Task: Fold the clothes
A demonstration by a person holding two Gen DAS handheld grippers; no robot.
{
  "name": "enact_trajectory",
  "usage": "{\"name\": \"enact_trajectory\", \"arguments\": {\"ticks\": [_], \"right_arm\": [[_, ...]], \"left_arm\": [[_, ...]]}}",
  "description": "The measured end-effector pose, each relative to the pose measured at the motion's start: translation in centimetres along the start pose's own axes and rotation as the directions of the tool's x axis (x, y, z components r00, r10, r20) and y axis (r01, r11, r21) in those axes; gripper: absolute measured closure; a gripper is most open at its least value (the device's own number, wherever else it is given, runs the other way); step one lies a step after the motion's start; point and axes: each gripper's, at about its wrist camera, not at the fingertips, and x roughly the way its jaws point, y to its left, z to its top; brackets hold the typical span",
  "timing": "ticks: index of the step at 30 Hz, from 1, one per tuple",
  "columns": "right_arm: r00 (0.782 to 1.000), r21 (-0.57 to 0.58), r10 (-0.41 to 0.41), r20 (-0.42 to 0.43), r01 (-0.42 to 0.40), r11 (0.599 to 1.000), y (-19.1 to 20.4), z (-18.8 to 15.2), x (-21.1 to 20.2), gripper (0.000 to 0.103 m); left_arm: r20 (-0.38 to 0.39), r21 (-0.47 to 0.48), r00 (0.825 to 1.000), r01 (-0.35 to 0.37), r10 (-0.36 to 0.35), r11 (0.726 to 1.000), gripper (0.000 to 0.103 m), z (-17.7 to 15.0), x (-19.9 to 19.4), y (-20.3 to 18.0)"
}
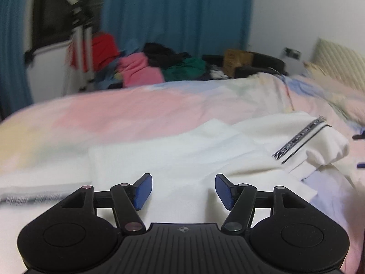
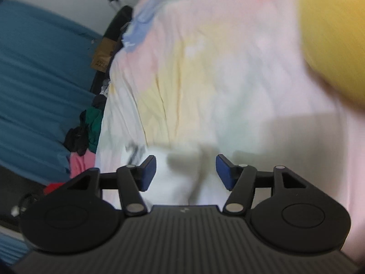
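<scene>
Left gripper (image 1: 183, 190): hovers low over the white garment; its blue fingers (image 1: 143, 190) stand wide apart with nothing between them.
Right gripper (image 2: 186, 171): tilted sideways above the bed; its fingers (image 2: 149, 172) are also spread wide and hold nothing, with white cloth lying below the gap.
White garment (image 1: 182, 155): lies flat on the bed, partly folded, just ahead of the left gripper; a flat folded panel sits on the left, and a bunched sleeve or cuff (image 1: 328, 146) lies at the right end.
Trim (image 1: 298, 137): a dark patterned band with a thin dark line beside it runs diagonally across the right part of the garment.
Bed (image 1: 136, 111): covered by a pastel sheet in pink, yellow, pale blue and white, wrinkled toward the far side.
Clothes pile (image 1: 159, 66): heaped at the far edge of the bed, well apart from the white garment; pink, red, black, green and blue pieces are mixed together.
Cardboard box (image 1: 237, 61): brown, stands to the right of the pile.
Pillow (image 1: 340, 68): striped, at the far right of the bed.
Curtain (image 1: 178, 11): blue, hangs behind the pile.
Tripod (image 1: 79, 38): white-legged, stands left of the pile by a dark window.
Yellow shape (image 2: 335, 36): blurred, at the upper right of the right wrist view; I cannot tell what it is.
</scene>
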Motion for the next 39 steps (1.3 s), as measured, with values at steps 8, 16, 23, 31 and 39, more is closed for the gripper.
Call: {"name": "enact_trajectory", "arguments": {"ticks": [8, 16, 23, 31, 39], "right_arm": [[0.982, -0.100, -0.051, -0.181, 0.033, 0.994, 0.6, -4.0, 5.8, 0.043], [0.992, -0.181, -0.027, -0.125, 0.004, 0.983, 3.0, -3.9, 10.8, 0.048], [0.991, -0.246, 0.058, -0.122, -0.086, 0.965, 4.9, -3.3, 10.9, 0.091], [0.991, -0.258, 0.116, -0.073, -0.131, 0.957, 4.5, -2.2, 7.2, 0.094], [0.999, -0.285, -0.003, -0.053, -0.012, 0.958, 3.1, -2.5, 8.9, 0.094]], "left_arm": [[-0.081, 0.242, 0.985, 0.165, -0.150, 0.956, 0.038, 6.6, 10.8, -7.3], [-0.222, 0.340, 0.957, 0.255, -0.186, 0.905, 0.040, 9.8, 22.3, -12.5], [-0.297, 0.287, 0.922, 0.333, -0.247, 0.898, 0.094, 10.6, 25.8, -13.1], [-0.222, 0.233, 0.938, 0.317, -0.266, 0.919, 0.097, 13.9, 22.4, -13.5], [-0.273, 0.250, 0.953, 0.204, -0.133, 0.947, 0.087, 10.3, 24.0, -15.8]]}}
